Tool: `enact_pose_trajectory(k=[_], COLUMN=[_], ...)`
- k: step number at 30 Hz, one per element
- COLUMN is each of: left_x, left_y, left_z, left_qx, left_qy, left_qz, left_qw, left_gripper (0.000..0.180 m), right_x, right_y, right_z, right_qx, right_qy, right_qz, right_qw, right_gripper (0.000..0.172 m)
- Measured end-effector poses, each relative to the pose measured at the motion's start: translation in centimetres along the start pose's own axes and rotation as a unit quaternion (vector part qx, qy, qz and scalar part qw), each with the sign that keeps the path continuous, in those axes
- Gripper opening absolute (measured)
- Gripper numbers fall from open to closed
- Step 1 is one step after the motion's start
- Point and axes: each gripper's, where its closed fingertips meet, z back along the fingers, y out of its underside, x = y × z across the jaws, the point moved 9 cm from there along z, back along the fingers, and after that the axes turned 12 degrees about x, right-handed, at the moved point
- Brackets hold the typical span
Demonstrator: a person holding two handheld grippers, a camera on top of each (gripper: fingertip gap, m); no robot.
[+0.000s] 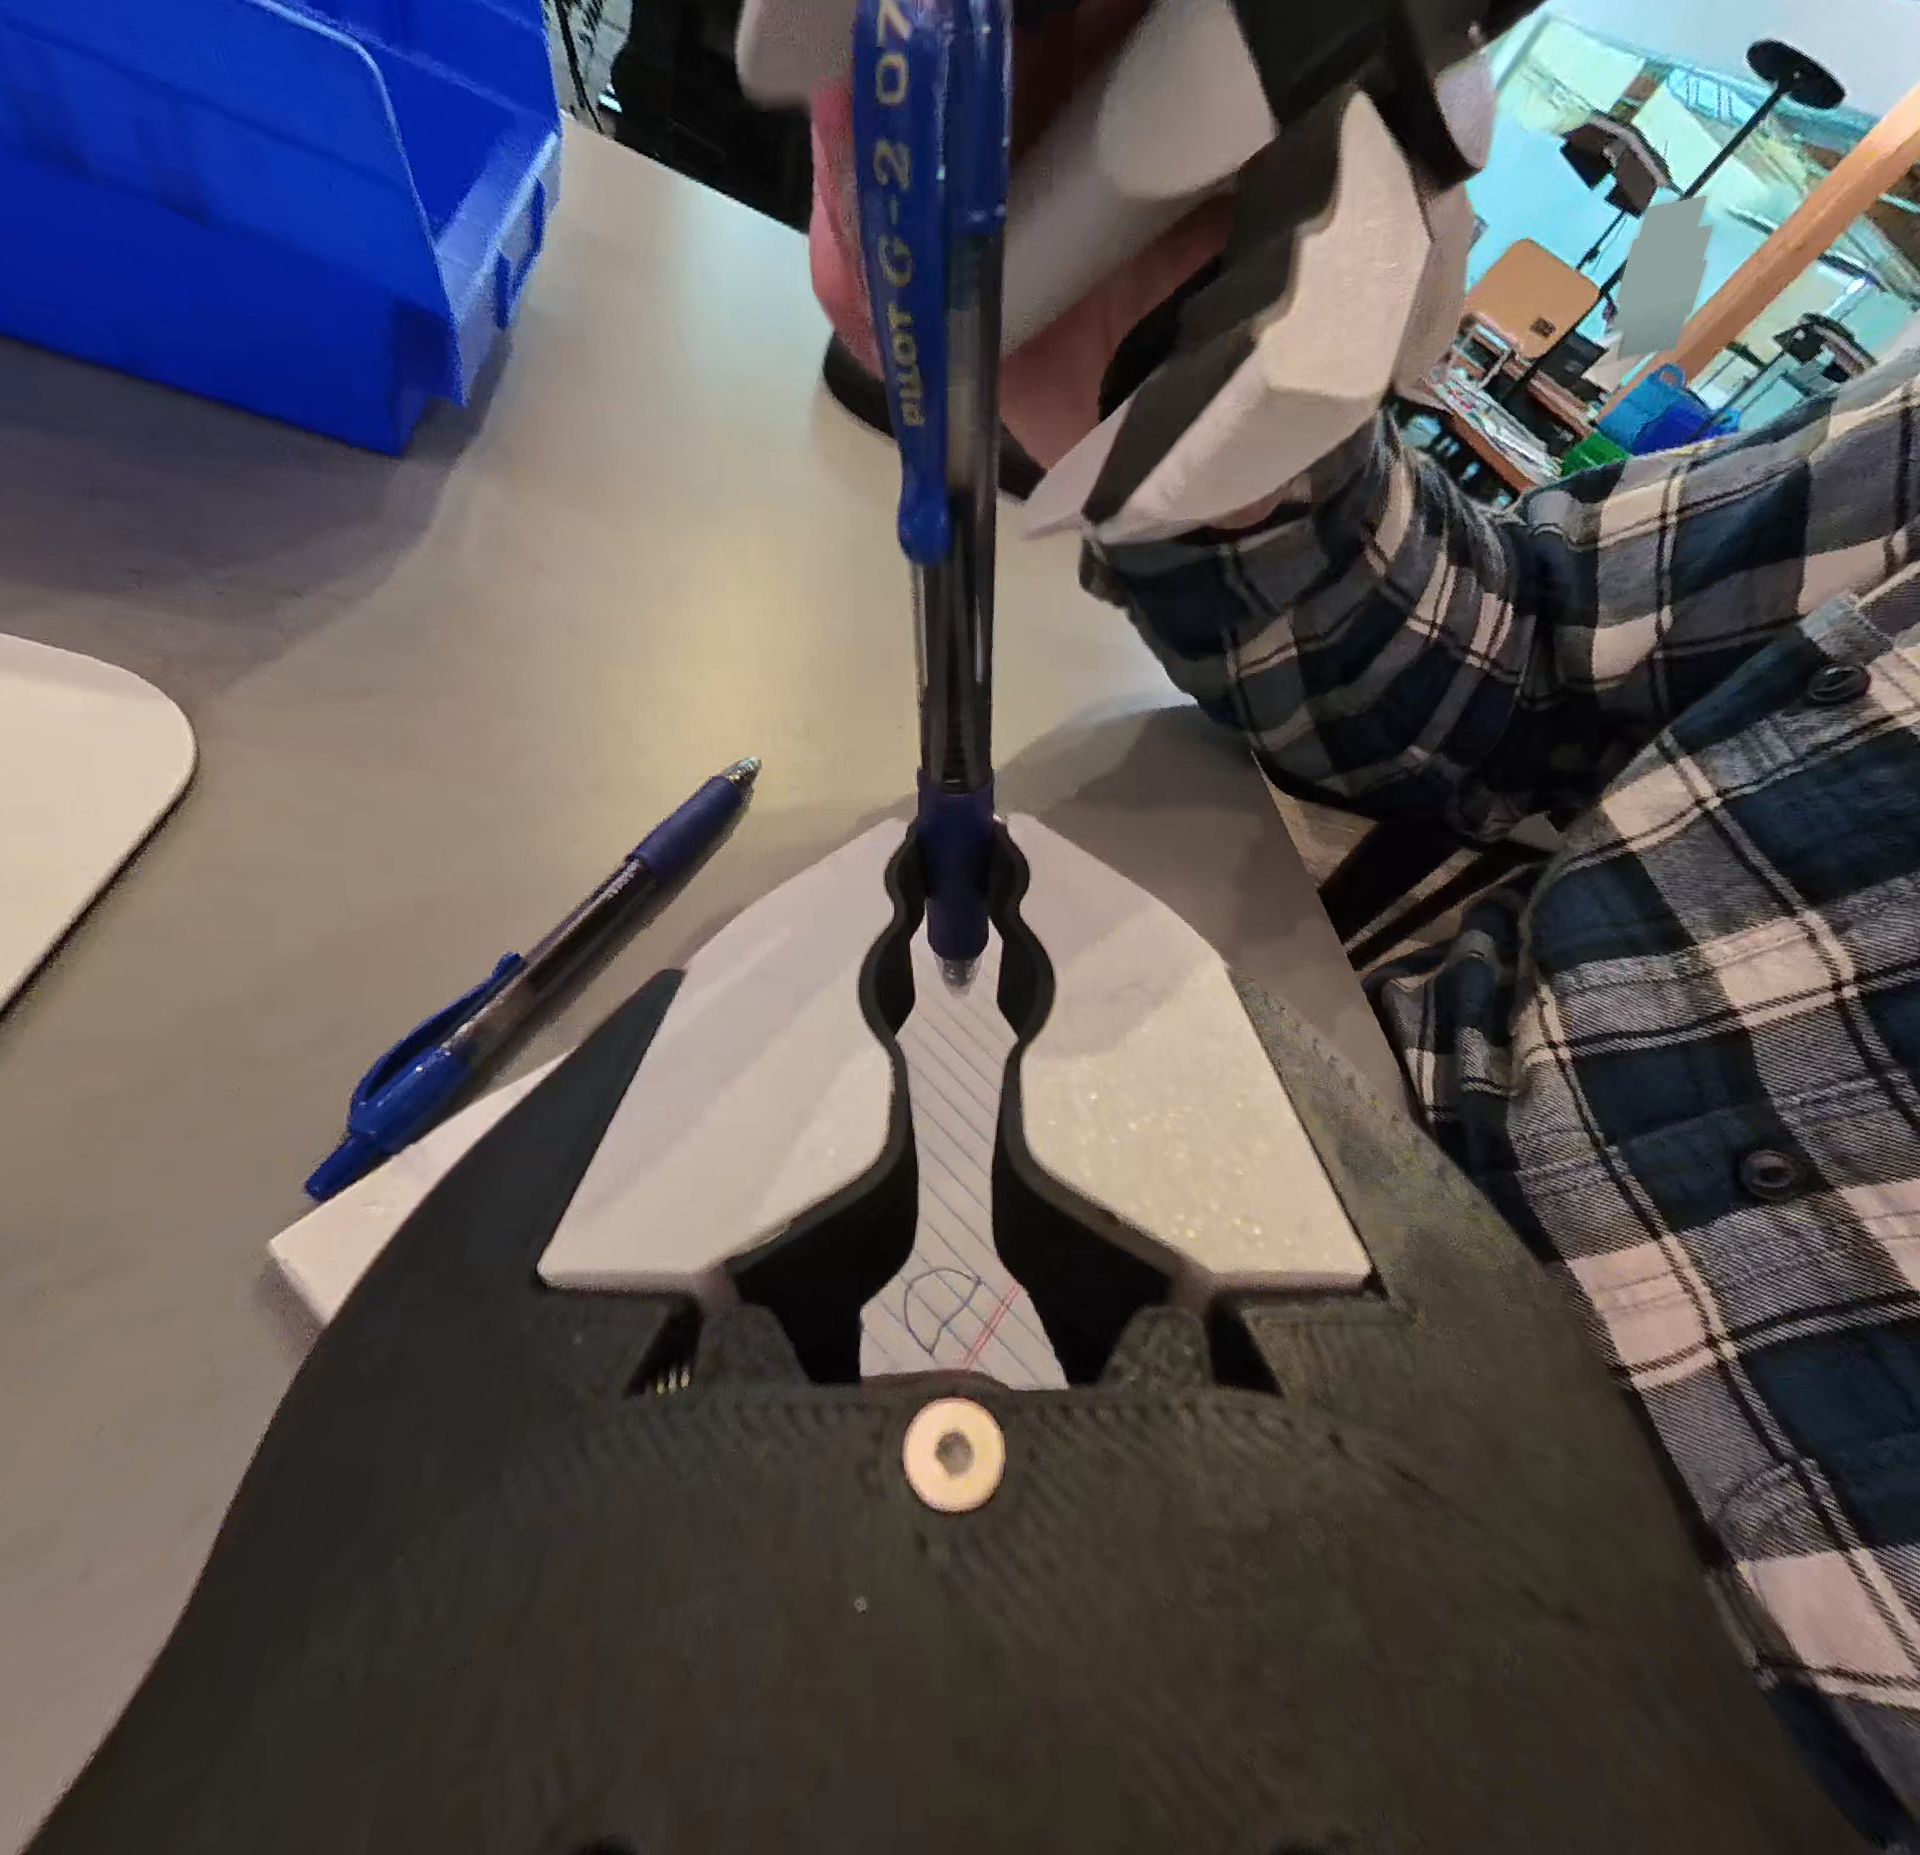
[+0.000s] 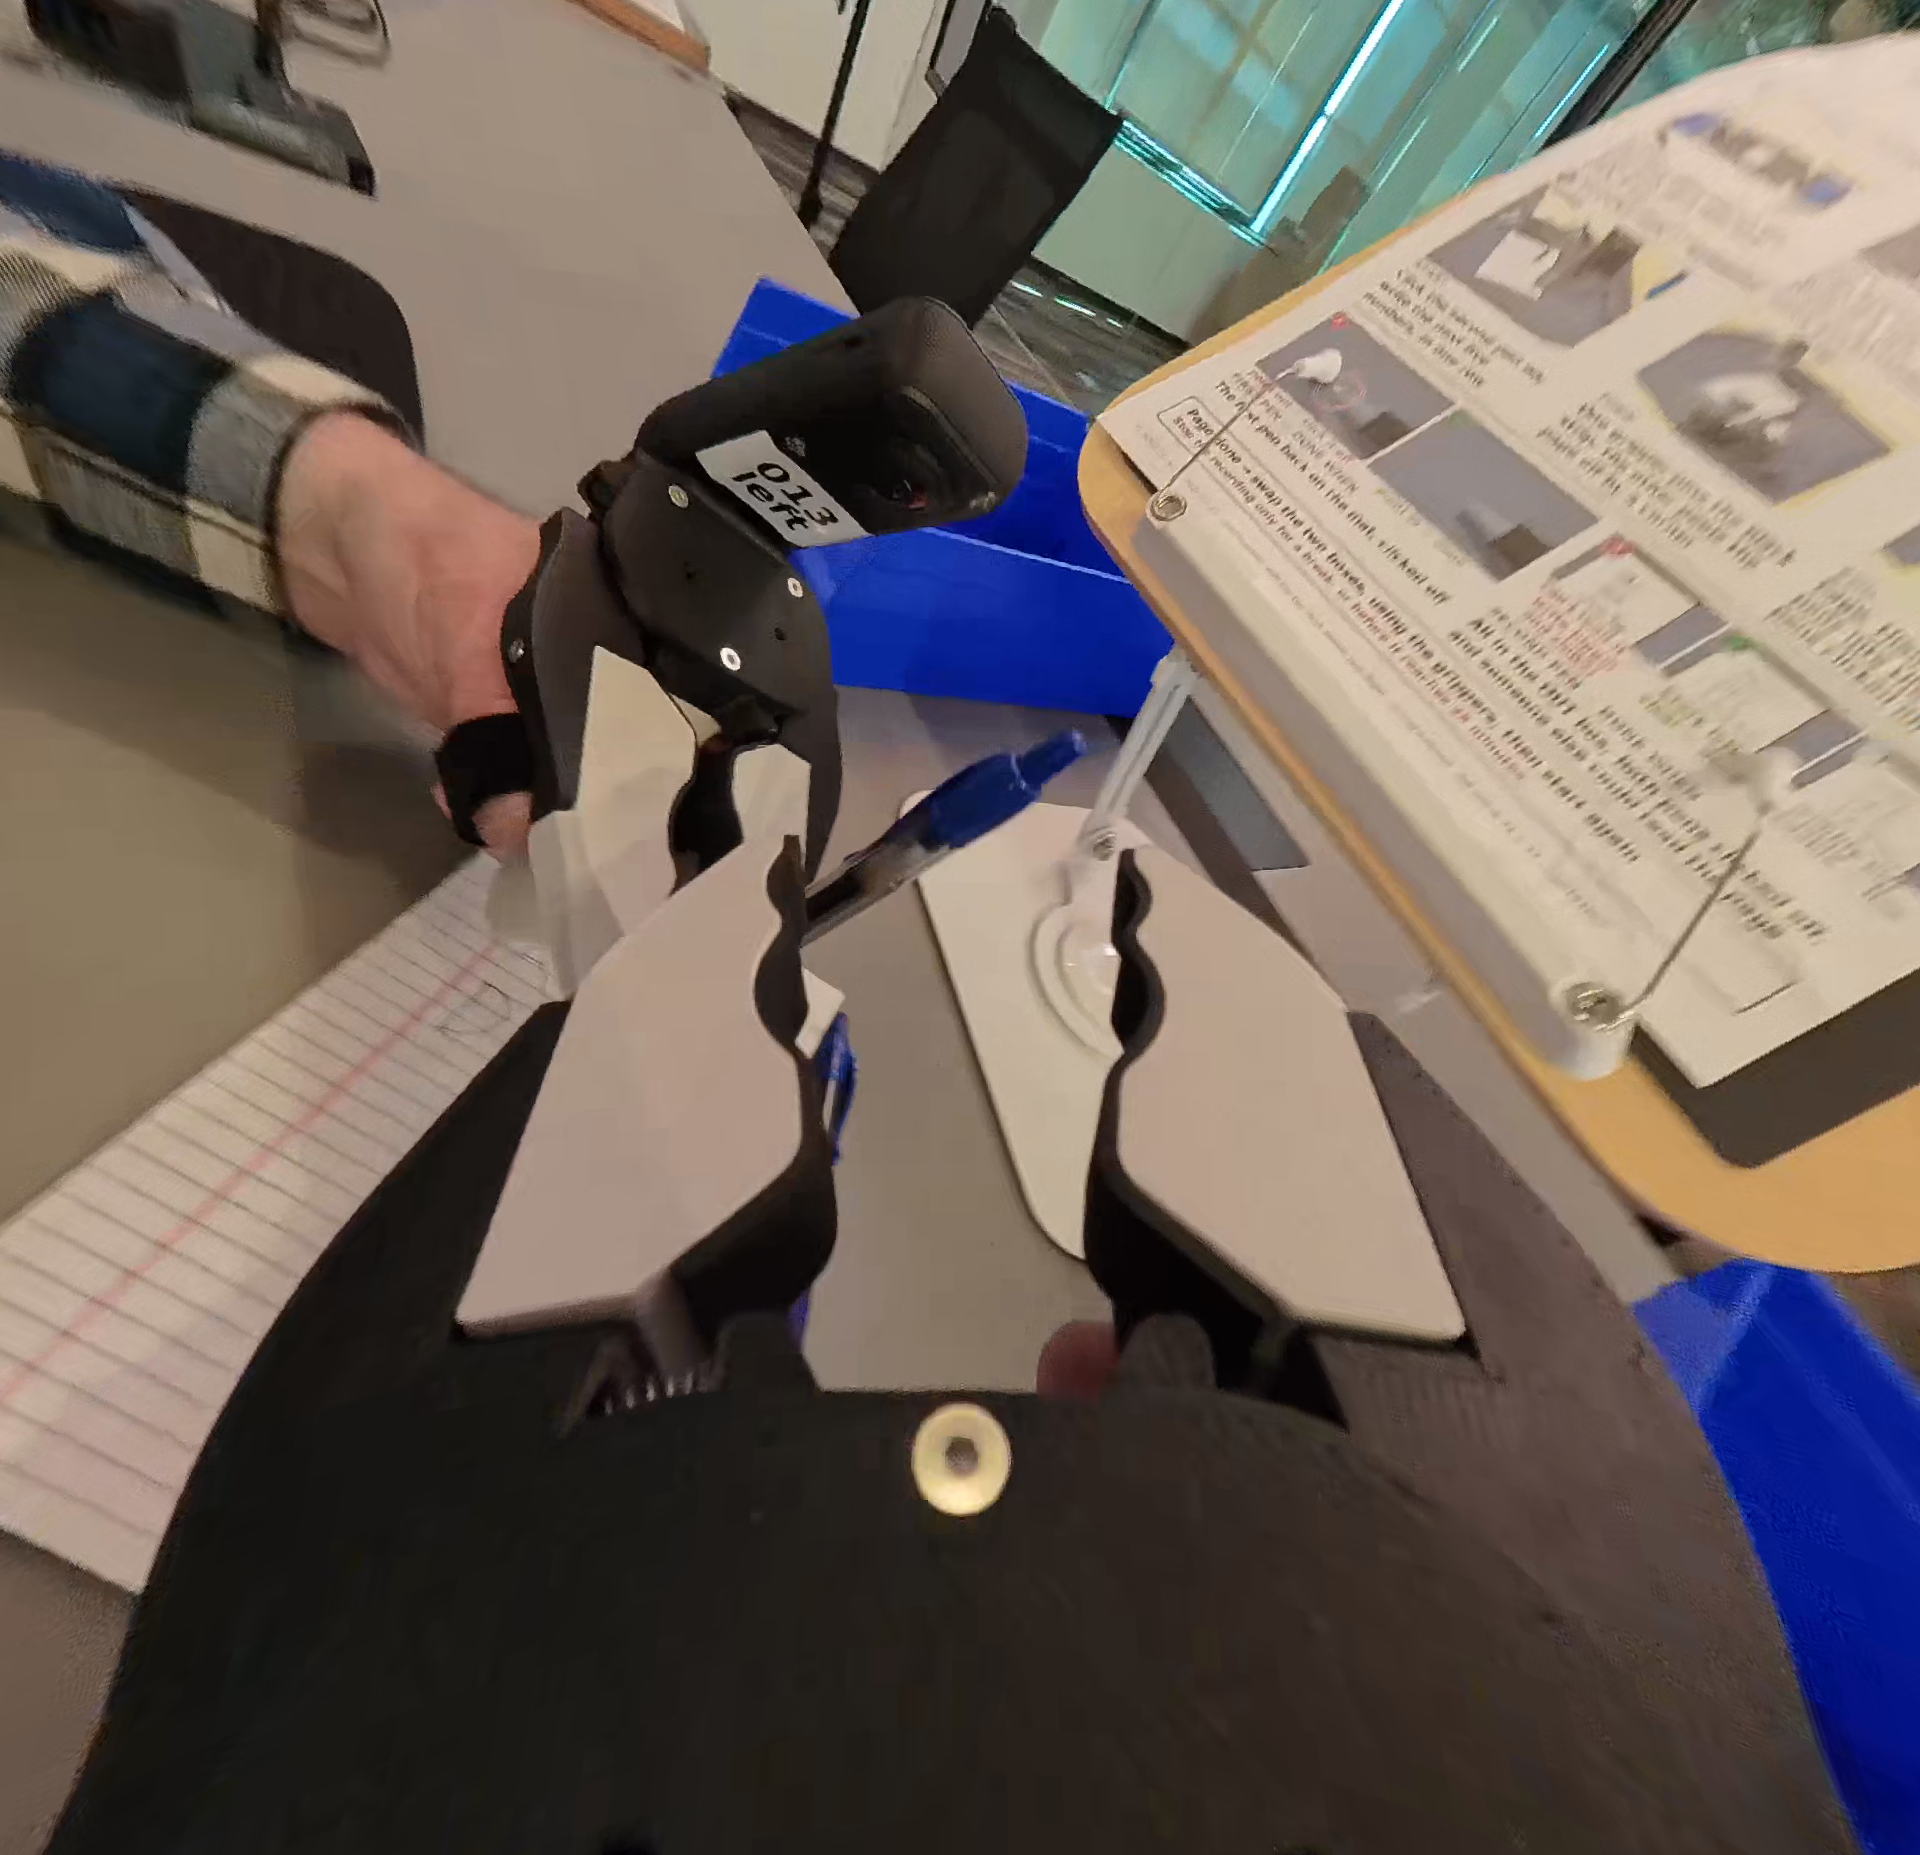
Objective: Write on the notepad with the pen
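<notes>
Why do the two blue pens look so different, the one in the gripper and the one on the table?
The held pen is clamped by its rubber grip in the left gripper, while the spare pen lies loose on the table, touched by nothing. The held pen points its tip down at the lined notepad; the spare pen lies flat beside it, tip pointing away. Both are the same kind: blue clip, blue grip, dark see-through barrel.

Free room and obstructions around the notepad

In the left wrist view, open grey tabletop (image 1: 582,475) is seen mid-left, bounded by a blue bin (image 1: 260,174) at upper left and a spare pen (image 1: 540,964) lying at centre left. In the right wrist view, the right side is blocked by a tilted document stand (image 2: 1558,662), its white base plate (image 2: 997,995) at centre; lined notepad (image 2: 208,1234) fills the lower left.
</notes>
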Motion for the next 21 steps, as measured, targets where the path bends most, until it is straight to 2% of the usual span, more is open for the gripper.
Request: enact_pose_trajectory(k=[5,8,11,13,16,18,21], left_x=[0.1,0.0,-0.2,-0.4,-0.1,0.3,0.9], left_y=[-0.2,-0.2,-0.1,0.0,-0.3,-0.3,0.3], left_z=[0.4,0.2,-0.2,-0.4,-0.1,0.3,1.1], left_qx=[-0.026,-0.021,-0.006,0.002,-0.021,-0.012,0.024], left_qy=[-0.025,-0.029,-0.04,-0.051,-0.045,-0.043,-0.102], left_qz=[-0.008,-0.015,-0.028,-0.038,-0.026,-0.01,-0.03], left_qw=[0.999,0.999,0.999,0.998,0.998,0.999,0.994], left_gripper=[0.011,0.012,0.012,0.012,0.013,0.036,0.041], right_x=[0.1,0.7,1.4,1.6,1.0,-0.1,-2.1], right_y=[1.3,1.8,1.9,2.0,2.0,2.1,3.1], right_z=[-1.7,-2.9,-3.5,-3.7,-3.4,-2.7,-1.0], right_qx=[-0.04,-0.044,-0.058,-0.066,-0.088,-0.083,-0.037], right_qy=[-0.095,-0.136,-0.175,-0.19,-0.193,-0.17,-0.141], right_qz=[-0.134,-0.173,-0.188,-0.202,-0.233,-0.239,-0.251], right_qw=[0.986,0.975,0.965,0.958,0.949,0.952,0.957], right_gripper=[0.045,0.036,0.015,0.012,0.011,0.01,0.01])
